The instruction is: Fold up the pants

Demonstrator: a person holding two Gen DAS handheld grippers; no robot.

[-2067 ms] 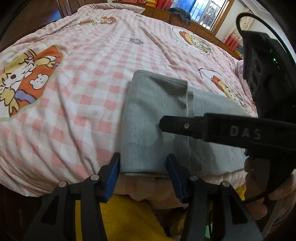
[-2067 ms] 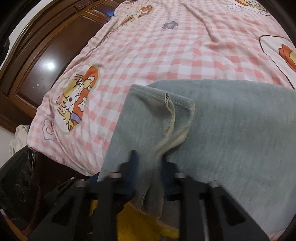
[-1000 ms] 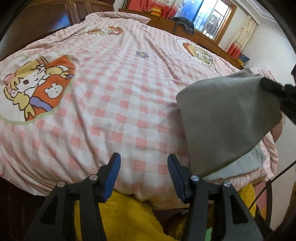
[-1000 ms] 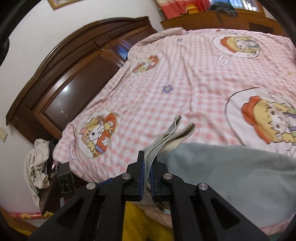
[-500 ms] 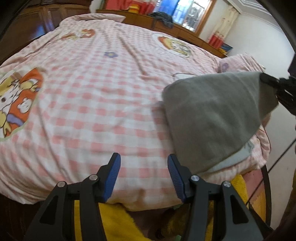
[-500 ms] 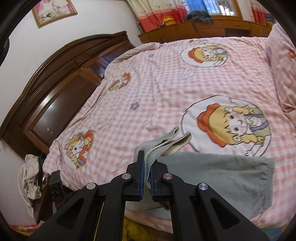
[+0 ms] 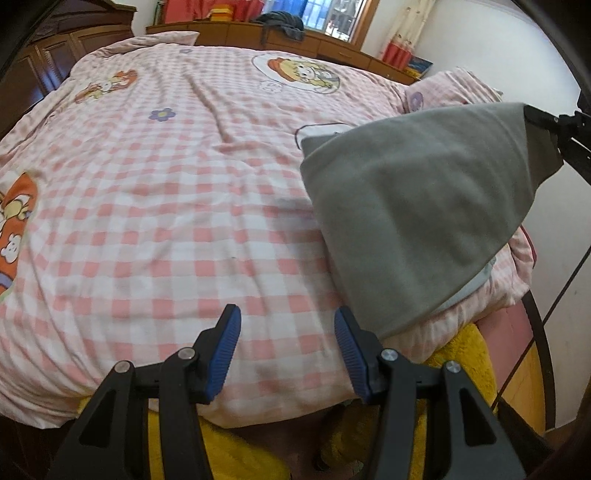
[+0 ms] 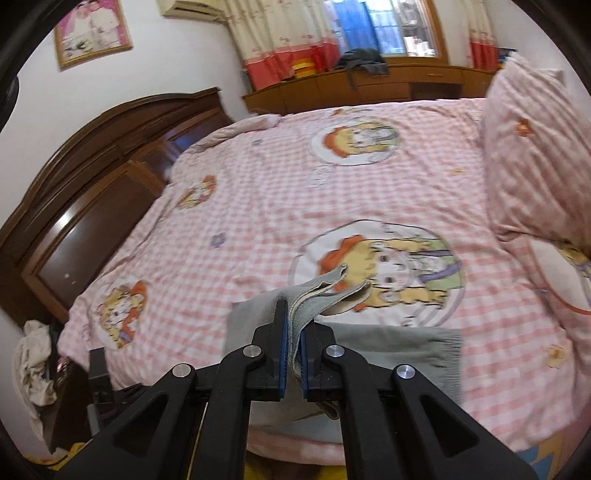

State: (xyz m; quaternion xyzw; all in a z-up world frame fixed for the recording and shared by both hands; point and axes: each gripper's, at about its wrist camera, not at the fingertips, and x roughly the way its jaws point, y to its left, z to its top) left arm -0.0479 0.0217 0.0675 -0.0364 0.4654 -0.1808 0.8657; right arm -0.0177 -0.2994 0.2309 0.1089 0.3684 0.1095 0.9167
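The right hand-held gripper (image 8: 291,347) pinches the pants (image 7: 417,221) tight, the left hand-held gripper (image 7: 288,347) is wide and holds nothing, so lay the fold down slowly and flat on the bed (image 7: 184,184).

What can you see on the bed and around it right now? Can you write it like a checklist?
Surface: pink checked bedspread with cartoon prints, a bit wrinkled.
Job's things: grey pants, one end lifted, the rest lying at the bed's near edge.
Clutter: white cloth heap on the floor by the bed; dark garment on the wooden cabinet.
Grippers: left gripper open, holding nothing; right gripper shut on the pants' edge.
Cables: thin black cable at the right of the left wrist view.
Surroundings: dark wooden headboard, pillow, curtains, framed picture.
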